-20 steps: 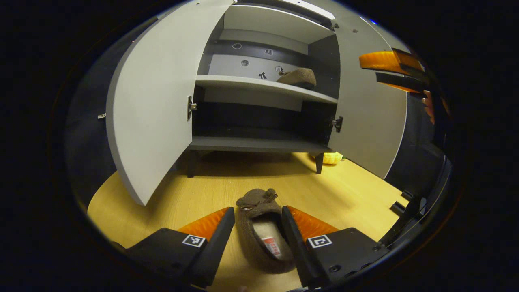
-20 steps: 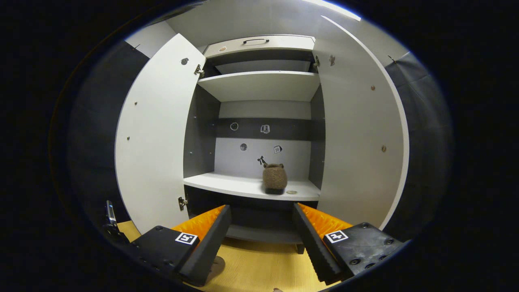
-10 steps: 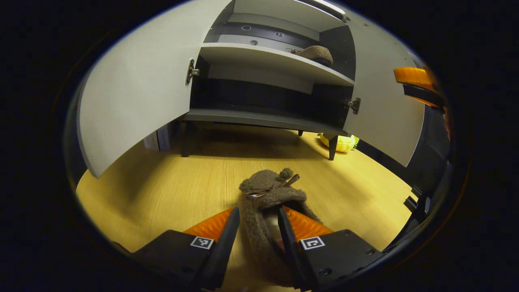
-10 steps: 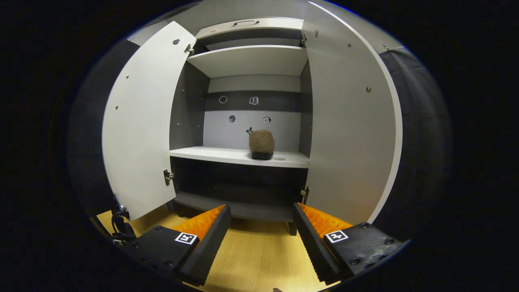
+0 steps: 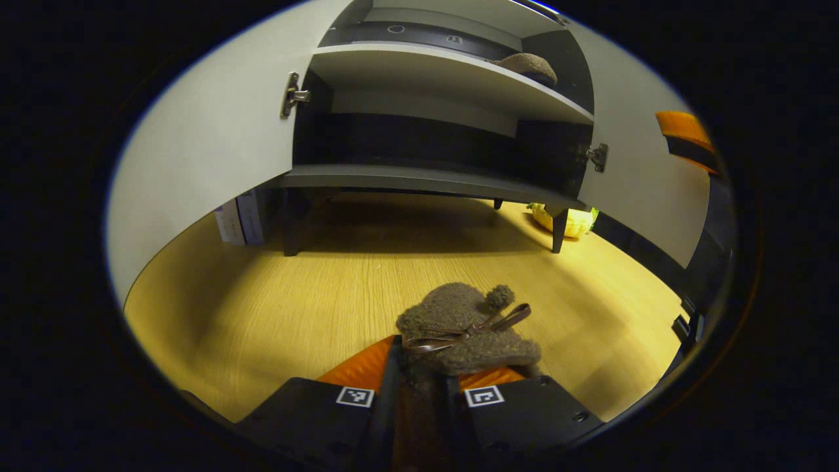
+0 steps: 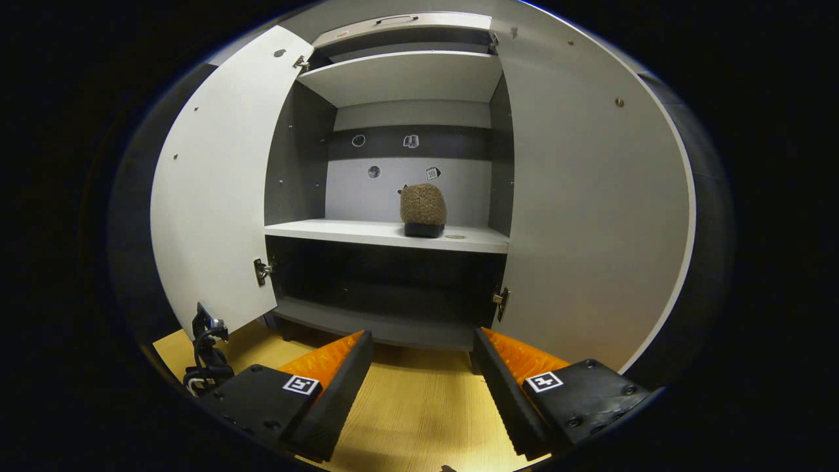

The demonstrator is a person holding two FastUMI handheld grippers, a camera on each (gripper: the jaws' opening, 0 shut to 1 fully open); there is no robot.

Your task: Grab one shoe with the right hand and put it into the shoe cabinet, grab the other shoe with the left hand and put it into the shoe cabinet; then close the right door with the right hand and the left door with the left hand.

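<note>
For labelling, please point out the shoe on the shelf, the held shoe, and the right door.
Shelf shoe [image 6: 423,204], right gripper view, its fuzzy heel.
Held shoe [image 5: 459,321], left gripper view, its toe.
Right door [image 6: 590,216], right gripper view, inner face.

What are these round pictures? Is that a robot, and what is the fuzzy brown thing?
No robot here. A person holds a two-finger gripper in each hand, and each gripper carries a camera that looks along its fingers. That wide lens makes the pictures round.

In the left gripper view, the left gripper is squeezed shut on a fuzzy brown shoe just above the wooden floor.

In the right gripper view, the right gripper is open and holds nothing. It faces the cabinet, whose two doors stand open. The other shoe already sits on the middle shelf.

So one shoe is put away, and the second is grabbed.
</note>
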